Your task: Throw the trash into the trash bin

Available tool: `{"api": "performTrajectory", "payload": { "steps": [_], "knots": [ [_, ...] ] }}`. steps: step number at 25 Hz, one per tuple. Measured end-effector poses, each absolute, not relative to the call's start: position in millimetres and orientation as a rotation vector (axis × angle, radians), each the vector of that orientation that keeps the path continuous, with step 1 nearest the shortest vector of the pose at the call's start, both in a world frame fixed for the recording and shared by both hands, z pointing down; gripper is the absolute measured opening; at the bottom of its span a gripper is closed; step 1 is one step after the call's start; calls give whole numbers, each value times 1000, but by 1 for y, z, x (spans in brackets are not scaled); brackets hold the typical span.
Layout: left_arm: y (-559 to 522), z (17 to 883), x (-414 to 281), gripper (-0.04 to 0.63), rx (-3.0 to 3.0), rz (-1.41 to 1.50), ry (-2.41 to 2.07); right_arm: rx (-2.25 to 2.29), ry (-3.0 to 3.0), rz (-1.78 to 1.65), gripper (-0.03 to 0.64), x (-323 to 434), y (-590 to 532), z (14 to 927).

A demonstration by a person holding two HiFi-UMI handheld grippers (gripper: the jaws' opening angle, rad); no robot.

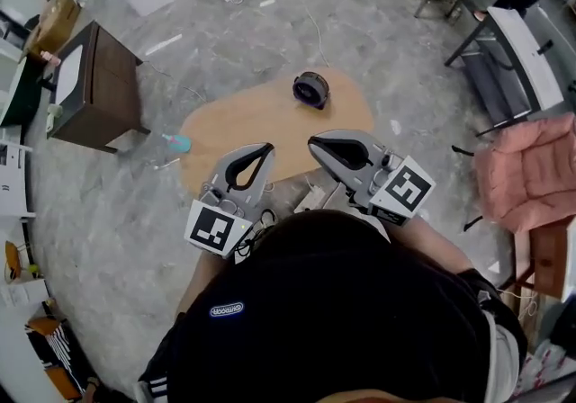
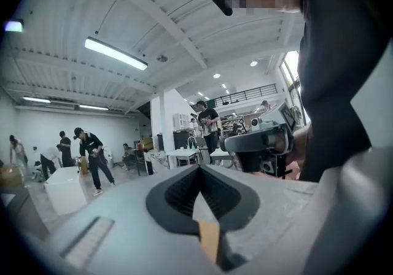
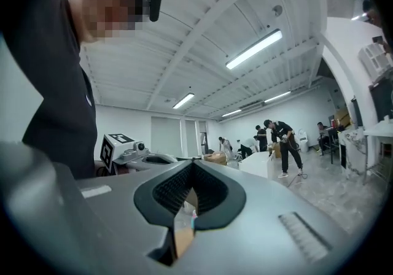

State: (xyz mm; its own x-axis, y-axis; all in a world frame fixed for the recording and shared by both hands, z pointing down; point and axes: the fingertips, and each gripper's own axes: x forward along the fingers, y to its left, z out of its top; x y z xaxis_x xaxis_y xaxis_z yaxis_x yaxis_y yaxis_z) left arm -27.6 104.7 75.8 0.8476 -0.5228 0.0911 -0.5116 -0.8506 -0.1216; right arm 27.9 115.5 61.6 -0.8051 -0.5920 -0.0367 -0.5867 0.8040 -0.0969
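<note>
**Head view and gripper views.** The left gripper and the right gripper are held level and side by side, close to the person, over the near edge of a low tan table. Both pairs of fingers are closed tip to tip and nothing is gripped. Only the oval gap behind the tips is open, and the tan surface is seen through it in each gripper view. A small dark bin is seen at the far right of the table. A teal object, judged to be the trash, lies at the table's left edge, outside the bin and well apart from it. The bin's inside cannot be made out. Held this way, the grippers are judged to be idle, not reaching. The bin and the teal object are placed only by the head view. The closed fingers are shown plainly only by the gripper views, which otherwise look across a room of people.
</note>
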Motion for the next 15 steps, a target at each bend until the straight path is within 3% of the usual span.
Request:
{"api": "performTrajectory", "payload": {
  "steps": [6, 15],
  "knots": [
    [95, 78, -96, 6, -2933, -197, 941, -893, 2974, -98, 28, -33, 98, 60],
    [77, 81, -144, 6, -2936, -177, 947, -938, 2971, -63, 28, -70, 78, 59]
  ]
}}
